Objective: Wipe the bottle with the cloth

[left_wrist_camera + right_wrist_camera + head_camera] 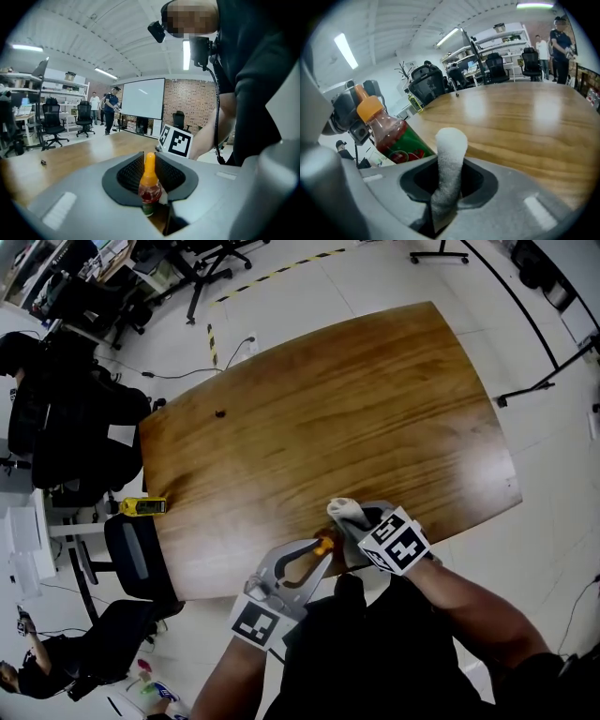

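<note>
Seen from above: my left gripper (317, 554) holds the bottle (323, 544), orange cap showing, at the near edge of the wooden table (328, 409). My right gripper (362, 522) holds the pale cloth (347, 513) just beside the bottle. A small dark speck (220, 413) lies far across the tabletop. Black chairs (66, 427) stand to the left.
</note>
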A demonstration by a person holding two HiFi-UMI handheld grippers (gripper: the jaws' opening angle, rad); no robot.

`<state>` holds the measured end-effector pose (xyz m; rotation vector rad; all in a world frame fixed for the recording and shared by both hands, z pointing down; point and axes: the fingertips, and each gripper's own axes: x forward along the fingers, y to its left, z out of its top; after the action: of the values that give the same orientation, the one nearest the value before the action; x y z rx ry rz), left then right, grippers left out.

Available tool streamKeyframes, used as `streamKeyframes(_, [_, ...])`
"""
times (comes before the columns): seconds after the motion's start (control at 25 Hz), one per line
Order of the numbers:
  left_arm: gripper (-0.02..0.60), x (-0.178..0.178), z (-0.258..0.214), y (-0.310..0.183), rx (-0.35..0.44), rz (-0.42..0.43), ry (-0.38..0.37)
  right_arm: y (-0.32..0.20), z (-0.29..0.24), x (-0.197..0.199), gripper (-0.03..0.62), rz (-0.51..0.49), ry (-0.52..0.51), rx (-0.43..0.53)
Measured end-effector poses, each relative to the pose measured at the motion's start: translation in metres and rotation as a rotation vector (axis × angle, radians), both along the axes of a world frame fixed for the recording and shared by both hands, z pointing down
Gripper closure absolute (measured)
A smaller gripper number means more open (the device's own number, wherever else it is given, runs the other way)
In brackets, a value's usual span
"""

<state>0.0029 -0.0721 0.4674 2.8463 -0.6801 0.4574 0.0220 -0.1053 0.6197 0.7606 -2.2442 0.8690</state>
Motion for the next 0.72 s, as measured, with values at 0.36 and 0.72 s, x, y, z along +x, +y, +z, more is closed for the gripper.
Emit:
streamKeyframes(0.36, [0.497, -0.002, 0.003, -0.009, -0.026, -0.021, 0.070, 0.034, -0.073, 0.036, 0.517, 0.137, -0.243, 0.226])
streamKeyframes(0.72, [0.502, 0.003, 0.002, -0.028, -0.102, -0.027, 0.077, 0.069, -0.122, -0.013, 0.517, 0.010, 0.107, 0.675])
